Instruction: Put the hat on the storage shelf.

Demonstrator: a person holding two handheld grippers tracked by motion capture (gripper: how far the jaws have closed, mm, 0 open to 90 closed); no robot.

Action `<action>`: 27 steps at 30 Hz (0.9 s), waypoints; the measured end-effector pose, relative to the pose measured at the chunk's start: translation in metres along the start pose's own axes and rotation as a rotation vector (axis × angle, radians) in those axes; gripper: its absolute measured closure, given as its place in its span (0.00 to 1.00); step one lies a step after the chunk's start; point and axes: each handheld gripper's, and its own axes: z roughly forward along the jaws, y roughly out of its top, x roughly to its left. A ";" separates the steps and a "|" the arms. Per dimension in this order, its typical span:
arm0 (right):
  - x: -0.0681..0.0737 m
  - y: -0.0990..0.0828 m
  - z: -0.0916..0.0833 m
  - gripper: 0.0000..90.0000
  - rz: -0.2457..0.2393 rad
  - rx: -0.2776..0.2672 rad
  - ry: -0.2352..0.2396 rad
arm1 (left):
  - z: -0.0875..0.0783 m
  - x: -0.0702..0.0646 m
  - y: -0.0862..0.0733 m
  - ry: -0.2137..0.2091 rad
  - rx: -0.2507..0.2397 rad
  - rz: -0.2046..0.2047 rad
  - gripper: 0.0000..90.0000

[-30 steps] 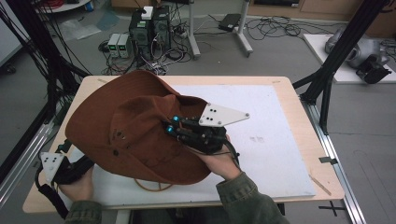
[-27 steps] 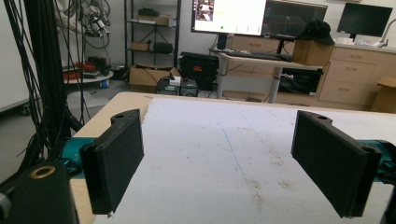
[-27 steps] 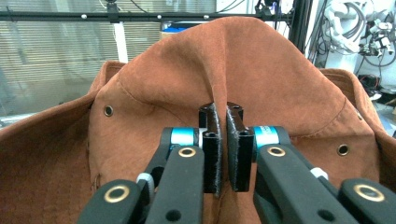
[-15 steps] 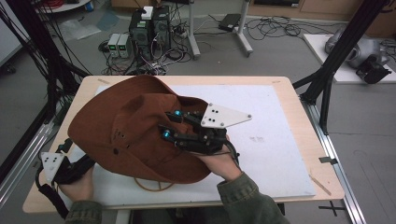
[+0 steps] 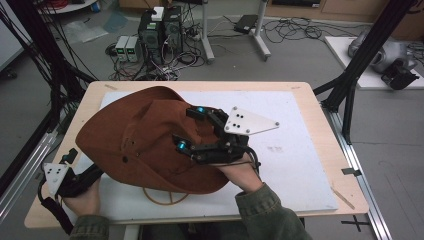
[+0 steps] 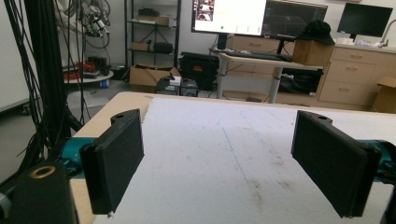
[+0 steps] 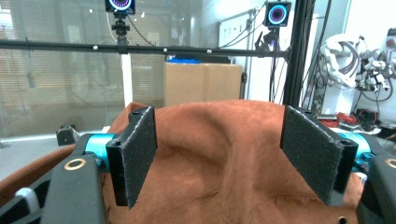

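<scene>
1. On the table (image 5: 320, 125), seen from the high view, a brown wide-brimmed hat (image 5: 145, 145) lies spread over the white mat (image 5: 300, 165). The right tool (image 5: 192, 130) lies across the crown side of the hat, reaching in from the person's right hand (image 5: 242, 172). Its jaws have just been opening and now stand wide with the hat's cloth beneath them, not pinched, which reads as a release after setting the hat down. A loop of tan cord (image 5: 165, 196) peeps out from under the brim on the near side of that tool.

2. Beside the near left corner, in the same view, the left tool (image 5: 75, 157) rests low at the hat's brim edge, held in the left hand (image 5: 82, 200), apparently parked there while the other does the work.

3. Ahead of the left tool (image 6: 219, 163), in the left gripper view, its two black pads (image 6: 116, 158) gape wide over bare white mat, with nothing between them.

4. Between the jaws of the right tool (image 7: 224, 154), in the right gripper view, the hat (image 7: 219, 158) rises in soft brown folds. The pads (image 7: 137, 151) stand clear on either side, so the cloth sits slack rather than clamped.
</scene>
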 end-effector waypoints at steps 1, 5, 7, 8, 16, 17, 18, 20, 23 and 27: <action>-0.002 0.001 -0.002 0.29 0.005 -0.008 -0.008 | 0.000 0.000 0.000 0.000 -0.002 -0.001 0.19; -0.004 0.002 -0.005 0.25 0.007 -0.020 -0.022 | 0.000 0.000 0.000 0.001 -0.001 -0.001 0.19; -0.006 0.003 -0.008 0.25 0.011 -0.027 -0.023 | 0.000 0.000 0.000 0.001 -0.002 -0.001 0.19; -0.006 0.004 -0.009 0.25 0.011 -0.029 -0.028 | 0.000 0.000 0.000 0.000 -0.001 -0.001 0.19; -0.011 0.013 -0.022 0.22 0.010 -0.049 -0.065 | 0.000 0.000 0.000 0.001 -0.001 0.000 0.19; -0.011 0.015 -0.024 0.21 0.006 -0.051 -0.075 | 0.000 0.000 0.000 0.001 -0.001 0.001 0.19; -0.012 0.016 -0.026 0.20 0.007 -0.051 -0.079 | 0.000 0.000 0.000 0.002 -0.002 -0.001 0.19; -0.014 0.018 -0.033 0.19 -0.004 -0.050 -0.101 | 0.000 0.000 0.000 0.002 -0.002 0.000 0.19; -0.018 0.020 -0.043 0.19 0.000 -0.050 -0.129 | 0.000 0.000 0.000 0.001 0.000 0.000 0.19; -0.024 0.022 -0.058 0.19 0.004 -0.044 -0.165 | 0.000 0.000 0.000 0.002 -0.001 0.000 0.19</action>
